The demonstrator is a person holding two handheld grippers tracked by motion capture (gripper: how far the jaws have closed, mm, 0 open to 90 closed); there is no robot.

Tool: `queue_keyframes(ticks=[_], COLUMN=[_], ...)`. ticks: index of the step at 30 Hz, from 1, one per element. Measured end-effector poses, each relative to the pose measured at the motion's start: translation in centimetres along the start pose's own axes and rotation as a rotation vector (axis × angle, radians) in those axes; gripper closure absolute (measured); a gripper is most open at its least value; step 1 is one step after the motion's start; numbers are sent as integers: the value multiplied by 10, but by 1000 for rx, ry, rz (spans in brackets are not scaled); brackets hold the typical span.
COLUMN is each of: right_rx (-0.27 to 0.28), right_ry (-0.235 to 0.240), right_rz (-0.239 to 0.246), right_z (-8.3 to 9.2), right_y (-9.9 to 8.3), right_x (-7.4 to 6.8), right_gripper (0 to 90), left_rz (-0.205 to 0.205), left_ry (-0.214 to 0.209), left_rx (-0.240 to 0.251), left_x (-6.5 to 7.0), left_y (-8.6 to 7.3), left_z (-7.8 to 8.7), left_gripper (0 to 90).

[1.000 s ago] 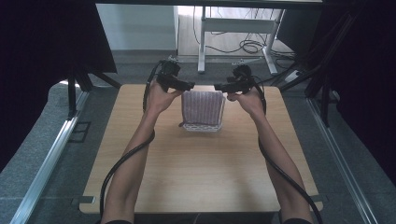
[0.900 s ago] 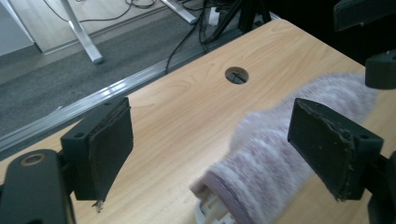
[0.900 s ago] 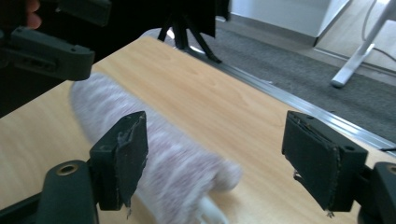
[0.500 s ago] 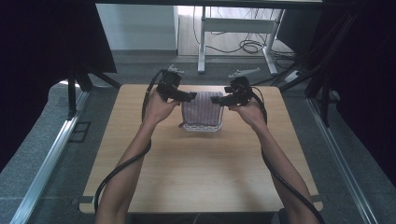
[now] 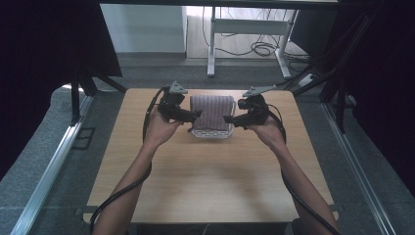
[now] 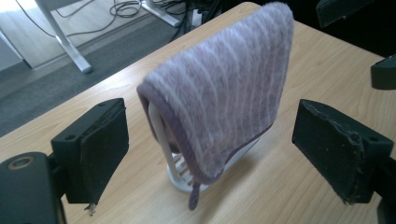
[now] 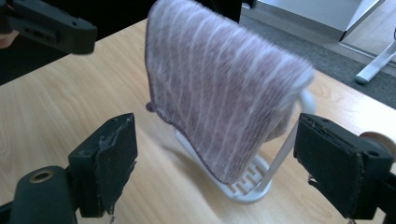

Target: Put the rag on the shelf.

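A purple striped cloth [image 5: 212, 110] hangs over a white rack [image 5: 211, 132] on the wooden table [image 5: 210, 171]. My left gripper [image 5: 195, 116] is just left of the cloth and stands open, pointing at it. In the left gripper view the cloth [image 6: 224, 88] and the rack's base [image 6: 180, 175] sit between my spread jaws, a little farther off. My right gripper [image 5: 228, 119] is just right of the cloth, also open. The right gripper view has the cloth [image 7: 219, 84] draped on the rack [image 7: 261, 177] ahead of its jaws.
The rack stands near the table's far edge. Beyond it lie grey floor, a white desk frame [image 5: 244, 29] and loose cables [image 5: 262, 48]. Metal rails [image 5: 49, 166] run along both sides. The near half of the tabletop is bare wood.
Both grippers have come toward me and lower, from beside the top of the cloth to beside its lower part near the rack. The cloth has not moved.
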State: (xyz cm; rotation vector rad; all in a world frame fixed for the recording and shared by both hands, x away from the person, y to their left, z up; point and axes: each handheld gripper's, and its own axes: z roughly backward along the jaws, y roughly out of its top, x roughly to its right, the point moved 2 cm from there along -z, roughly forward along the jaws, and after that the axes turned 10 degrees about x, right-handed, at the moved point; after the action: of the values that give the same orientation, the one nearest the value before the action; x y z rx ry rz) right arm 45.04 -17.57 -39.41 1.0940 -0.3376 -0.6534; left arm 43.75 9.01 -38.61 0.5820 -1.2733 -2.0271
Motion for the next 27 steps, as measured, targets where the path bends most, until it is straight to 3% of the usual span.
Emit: queue_keyframes(ticks=[9, 18, 27], right_rx=[-24, -64, -68], right_ry=[4, 3, 14], right_rz=[15, 34, 28], right_z=[4, 7, 10], right_y=[-29, -61, -87], right_x=[-14, -27, -34], right_gripper=[136, 135, 125], left_rz=[-10, -27, -28], left_ry=[-14, -17, -42], left_rx=[13, -5, -28], left_x=[15, 30, 44], left_y=[-33, -66, -102], left_z=[15, 23, 28], left_gripper=[108, 108, 108])
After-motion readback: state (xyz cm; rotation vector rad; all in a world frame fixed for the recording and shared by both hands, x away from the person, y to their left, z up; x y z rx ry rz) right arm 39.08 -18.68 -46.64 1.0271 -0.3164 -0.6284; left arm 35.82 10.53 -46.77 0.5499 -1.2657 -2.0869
